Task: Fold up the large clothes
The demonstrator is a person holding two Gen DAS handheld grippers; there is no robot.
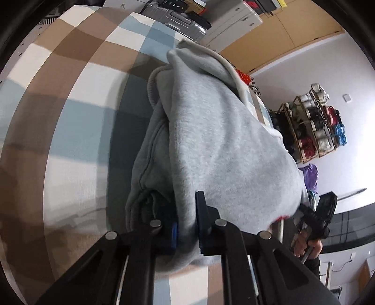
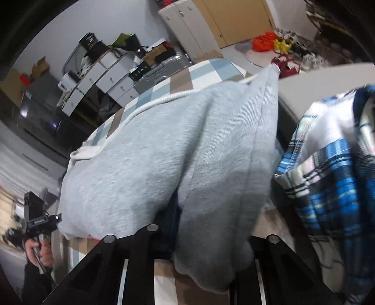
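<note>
A light grey hoodie [image 1: 222, 140] with a white drawstring [image 1: 234, 75] lies bunched and folded over on a checked bed cover [image 1: 82, 93]. My left gripper [image 1: 187, 220] is shut on a fold at the hoodie's near edge, with grey cloth pinched between its dark fingers. In the right wrist view the hoodie [image 2: 152, 152] drapes over my right gripper [image 2: 211, 225] and hides its pads; a thick roll of cloth sits between the jaws. The left wrist view shows the right gripper [image 1: 311, 218] in a hand, at the hoodie's far corner.
A blue plaid garment [image 2: 332, 176] is heaped just right of the hoodie. Beyond the bed stand a silver suitcase [image 1: 178, 21], white drawer units [image 2: 105, 77] and a wooden wall rack [image 1: 314, 126]. Clutter lies on the floor [image 2: 264, 42].
</note>
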